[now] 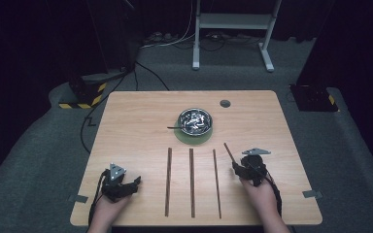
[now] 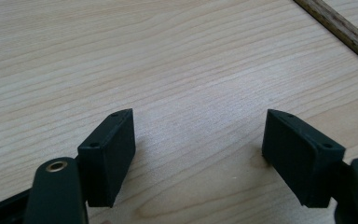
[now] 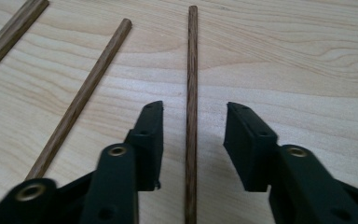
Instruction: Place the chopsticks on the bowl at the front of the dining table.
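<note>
Several thin brown wooden sticks lie on the light wooden table (image 1: 136,121). Three long ones (image 1: 191,182) lie side by side, and a fourth stick (image 1: 228,151) is angled at the right. My right gripper (image 1: 237,168) hovers over the near end of that fourth stick. In the right gripper view the stick (image 3: 192,70) runs straight up between the jaws of the gripper (image 3: 194,107). The pads stand clear of it on both sides, so the gripper is open. My left gripper (image 1: 135,182) rests at the front left, and its jaws (image 2: 198,140) stand wide open over bare wood.
A shiny metal bowl (image 1: 195,120) sits on a green round mat at the table's centre back, with a dark handle sticking out to its left. A small grey disc (image 1: 225,103) lies behind it. A neighbouring stick (image 3: 81,95) lies left of my right jaws.
</note>
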### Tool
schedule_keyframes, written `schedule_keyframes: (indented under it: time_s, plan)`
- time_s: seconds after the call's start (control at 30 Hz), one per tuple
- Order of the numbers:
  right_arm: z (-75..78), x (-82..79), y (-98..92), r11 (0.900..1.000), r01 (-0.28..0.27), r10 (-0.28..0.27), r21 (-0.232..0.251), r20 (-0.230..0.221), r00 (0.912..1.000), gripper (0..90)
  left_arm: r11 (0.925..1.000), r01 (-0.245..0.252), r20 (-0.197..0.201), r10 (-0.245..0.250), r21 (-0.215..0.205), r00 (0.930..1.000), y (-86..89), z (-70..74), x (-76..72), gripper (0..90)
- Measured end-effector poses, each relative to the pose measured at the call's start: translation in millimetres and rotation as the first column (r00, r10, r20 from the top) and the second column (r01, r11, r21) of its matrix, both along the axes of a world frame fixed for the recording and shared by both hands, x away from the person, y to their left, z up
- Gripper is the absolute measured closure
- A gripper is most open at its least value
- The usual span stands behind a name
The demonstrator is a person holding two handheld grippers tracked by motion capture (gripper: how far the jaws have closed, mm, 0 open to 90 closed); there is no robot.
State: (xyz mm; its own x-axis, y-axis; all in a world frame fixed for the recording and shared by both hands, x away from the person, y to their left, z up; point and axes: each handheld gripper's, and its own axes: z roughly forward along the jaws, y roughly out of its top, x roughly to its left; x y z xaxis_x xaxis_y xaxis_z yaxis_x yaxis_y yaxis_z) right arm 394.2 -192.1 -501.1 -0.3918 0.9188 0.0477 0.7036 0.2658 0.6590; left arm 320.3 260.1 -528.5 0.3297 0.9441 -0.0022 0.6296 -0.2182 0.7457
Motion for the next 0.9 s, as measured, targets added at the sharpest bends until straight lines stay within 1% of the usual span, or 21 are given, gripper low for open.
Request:
schedule_keyframes:
  time_s: [0.03, 0.1, 0.17, 0.2, 0.27, 0.33, 0.47, 0.53, 0.57, 0.63, 0.67, 0.77, 0.8, 0.83, 0.9]
  plan:
    - [0.5, -1.4, -1.0, 1.0, -0.008, 0.008, 0.003, -0.001, 1.0, 54.2, 1.0, 0.002, 0.0, -0.002, -0.001, 1.0, -0.1, -0.1, 0.1, 24.8]
    - [0.9, -3.1, -4.0, 1.0, -0.019, 0.019, 0.013, -0.017, 0.9997, 52.4, 1.0, 0.002, 0.001, -0.002, 0.0, 1.0, -0.2, -0.2, 0.3, 24.3]
    - [1.3, -4.7, -5.2, 1.0, -0.023, 0.024, 0.015, -0.018, 0.9996, 51.9, 1.0, 0.006, -0.001, -0.006, -0.002, 1.0, -0.2, -0.2, 0.5, 24.1]
    - [2.4, -8.3, -7.7, 0.999, -0.027, 0.026, -0.019, -0.024, 0.9994, 51.3, 1.0, 0.009, -0.002, -0.009, -0.003, 1.0, -0.1, -0.2, 0.7, 24.0]
    - [3.4, -10.9, -7.5, 0.999, -0.015, 0.013, -0.053, -0.035, 0.9993, 46.3, 0.9999, 0.011, -0.003, -0.011, -0.002, 0.9999, -0.2, -0.2, 1.0, 23.9]
    - [4.1, -12.6, -7.6, 0.998, -0.01, 0.007, -0.066, -0.048, 0.9988, 44.7, 0.9999, 0.013, -0.002, -0.013, -0.001, 0.9999, -0.5, -0.1, 1.4, 23.8]
    - [4.1, -12.9, -7.8, 0.997, -0.016, 0.012, -0.071, -0.056, 0.9983, 46.1, 0.9999, 0.014, -0.002, -0.014, 0.0, 0.9999, -0.5, -0.1, 1.6, 23.8]
    - [3.5, -11.3, -8.8, 0.998, -0.016, 0.013, -0.053, -0.061, 0.9981, 46.5, 0.9999, 0.014, -0.002, -0.014, -0.001, 0.9999, -0.6, -0.1, 1.6, 23.7]
    - [3.1, -10.4, -9.0, 0.999, -0.013, 0.01, -0.048, -0.068, 0.9976, 49.1, 0.9999, 0.014, -0.002, -0.014, -0.001, 0.9999, -0.6, -0.2, 1.6, 23.7]
    - [0.8, -8.3, -8.4, 0.999, -0.016, 0.013, -0.041, -0.087, 0.9961, 48.9, 0.9999, 0.014, -0.002, -0.014, -0.001, 0.9999, -0.6, -0.2, 1.5, 23.7]
    - [-0.7, -7.1, -8.3, 0.998, -0.029, 0.024, -0.051, -0.089, 0.9958, 49.0, 0.9999, 0.014, -0.002, -0.014, 0.0, 0.9999, -0.6, -0.2, 1.5, 23.8]
    - [-1.8, -4.3, -7.9, 0.998, -0.024, 0.019, -0.057, -0.087, 0.996, 49.0, 0.9999, 0.012, -0.002, -0.012, 0.0, 0.9999, -0.7, -0.2, 1.2, 23.8]
    - [-1.8, -3.2, -7.4, 0.998, -0.027, 0.022, -0.059, -0.088, 0.9959, 47.3, 0.9999, 0.014, 0.0, -0.014, -0.002, 0.9999, -0.7, -0.3, 1.0, 23.8]
    - [-1.9, -2.5, -6.0, 0.997, -0.023, 0.016, -0.074, -0.085, 0.9962, 46.7, 0.9999, 0.013, 0.001, -0.013, -0.002, 0.9999, -1.0, -0.3, 0.6, 23.8]
    - [-2.2, -1.1, -3.2, 0.996, -0.034, 0.027, -0.084, -0.084, 0.9961, 47.0, 0.9999, 0.012, 0.001, -0.012, -0.004, 0.9999, -1.3, -0.4, 0.2, 23.9]
